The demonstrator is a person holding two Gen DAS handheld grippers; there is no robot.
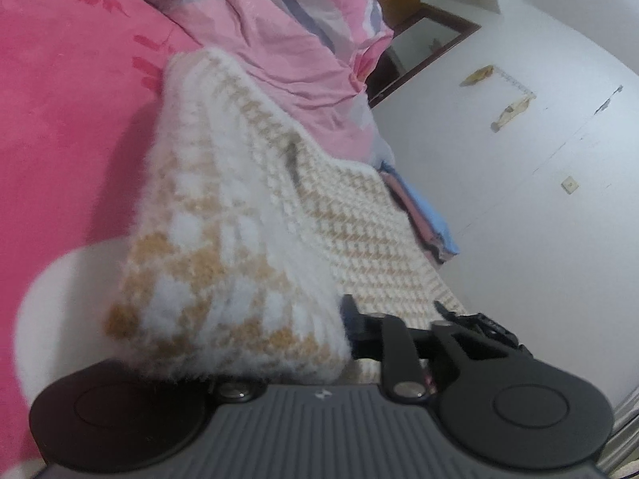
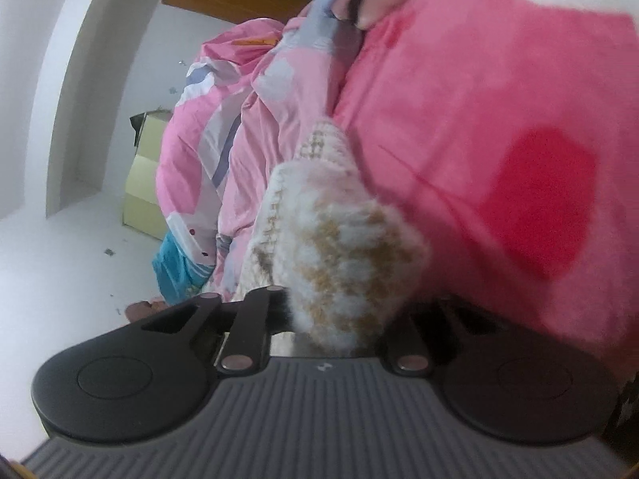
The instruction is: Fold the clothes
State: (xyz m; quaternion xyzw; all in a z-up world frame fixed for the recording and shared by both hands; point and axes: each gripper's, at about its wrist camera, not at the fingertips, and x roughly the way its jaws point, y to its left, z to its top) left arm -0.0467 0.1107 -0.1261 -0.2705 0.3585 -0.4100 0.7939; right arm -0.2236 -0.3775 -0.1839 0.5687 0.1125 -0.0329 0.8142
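A fuzzy white and tan houndstooth sweater (image 1: 239,199) lies on the pink bed sheet (image 1: 60,119), with one edge raised in a ridge that runs down into my left gripper (image 1: 315,319). The knit fills the gap between the jaws. It touches the one finger (image 1: 351,315) that shows and hides the other. In the right wrist view a bunched end of the same sweater (image 2: 339,247) sits in my right gripper (image 2: 331,311). That end presses against the visible finger (image 2: 279,311) and covers the far one.
A crumpled pink and grey quilt (image 1: 299,60) is heaped beyond the sweater, and the quilt (image 2: 239,139) fills the left half of the bed in the right wrist view. Folded blue and pink clothes (image 1: 423,219) lie at the bed's edge by a white wall (image 1: 519,199). A cardboard box (image 2: 143,183) stands beyond the bed.
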